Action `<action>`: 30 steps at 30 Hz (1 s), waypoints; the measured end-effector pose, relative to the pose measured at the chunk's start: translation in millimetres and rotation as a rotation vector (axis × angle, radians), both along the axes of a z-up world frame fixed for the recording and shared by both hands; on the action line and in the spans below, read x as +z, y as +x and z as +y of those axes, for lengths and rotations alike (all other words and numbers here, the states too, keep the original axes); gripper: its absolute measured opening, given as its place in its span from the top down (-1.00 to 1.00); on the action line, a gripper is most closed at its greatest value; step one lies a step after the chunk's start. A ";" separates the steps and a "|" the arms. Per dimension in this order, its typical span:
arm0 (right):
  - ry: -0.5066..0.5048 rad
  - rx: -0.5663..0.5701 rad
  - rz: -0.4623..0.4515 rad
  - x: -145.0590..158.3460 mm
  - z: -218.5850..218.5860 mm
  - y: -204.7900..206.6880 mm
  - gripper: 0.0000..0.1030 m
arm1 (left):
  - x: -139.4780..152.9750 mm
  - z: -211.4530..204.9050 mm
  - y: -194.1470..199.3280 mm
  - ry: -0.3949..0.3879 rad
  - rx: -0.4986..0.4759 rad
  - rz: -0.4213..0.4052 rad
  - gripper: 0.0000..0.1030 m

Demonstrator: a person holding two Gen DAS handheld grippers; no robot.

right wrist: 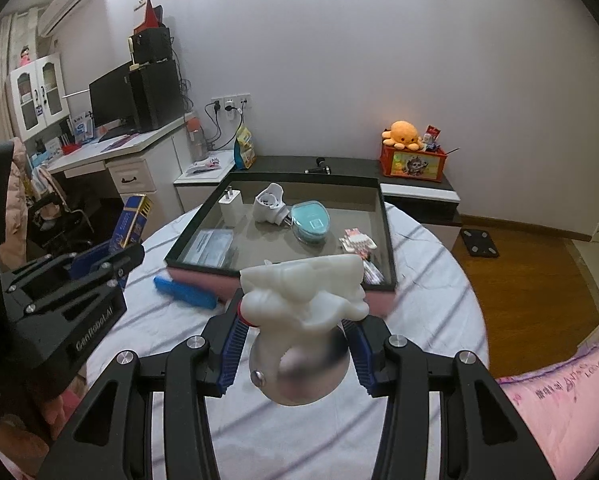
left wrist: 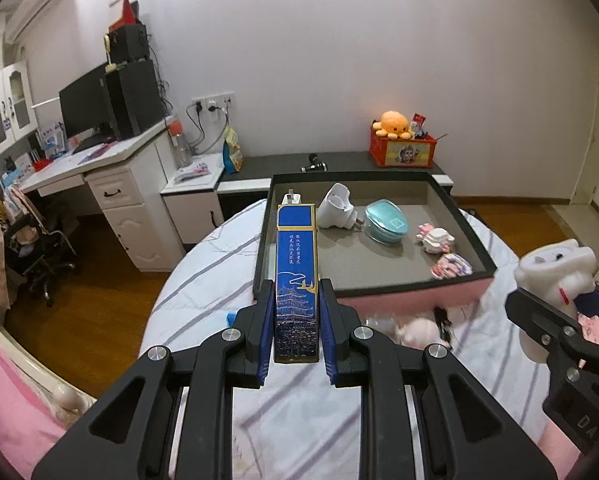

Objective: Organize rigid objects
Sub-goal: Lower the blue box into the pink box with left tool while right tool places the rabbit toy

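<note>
While the tray [right wrist: 387,224] already holds a charger [right wrist: 231,206], plug [right wrist: 269,202] and teal case [right wrist: 310,222], left gripper [left wrist: 297,322] clamps a blue box [left wrist: 296,264], right gripper [right wrist: 295,354] grips a white figurine [right wrist: 305,296], blue comb [right wrist: 185,292] unsorted.

Both cams ride on the hand-held grippers, looking forward and down along the fingers, fisheye. Left one sits close over the striped bed [left wrist: 203,280], facing the open tray [left wrist: 465,216] and back wall. Right one has nearly the same angle, slightly to the side. Both share the tray, the white desk [right wrist: 99,156], and each catches the other gripper at its edge.
</note>
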State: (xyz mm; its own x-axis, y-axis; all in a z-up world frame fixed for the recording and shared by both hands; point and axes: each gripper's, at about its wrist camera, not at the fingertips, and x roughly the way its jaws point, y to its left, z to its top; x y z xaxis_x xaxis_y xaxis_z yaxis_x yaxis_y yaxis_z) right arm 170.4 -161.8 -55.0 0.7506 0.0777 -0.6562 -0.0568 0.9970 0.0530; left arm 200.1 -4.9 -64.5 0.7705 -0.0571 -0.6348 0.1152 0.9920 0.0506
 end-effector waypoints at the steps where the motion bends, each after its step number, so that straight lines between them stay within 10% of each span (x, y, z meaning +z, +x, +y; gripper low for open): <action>1: 0.002 0.005 0.010 -3.4 -0.7 12.1 0.07 | -1.3 -1.5 7.0 0.001 -0.001 0.006 0.60; 22: 0.008 0.016 0.269 -76.4 1.1 156.0 0.07 | -68.3 -26.6 149.3 0.050 -0.033 0.245 0.58; 25: 0.016 0.021 0.309 -84.8 -1.0 163.1 -0.02 | -72.6 -24.7 152.8 0.053 -0.024 0.256 -0.03; 30: -0.004 -0.034 0.325 -91.0 -10.9 165.5 -0.47 | -77.8 -13.2 159.3 0.006 -0.012 0.271 -0.40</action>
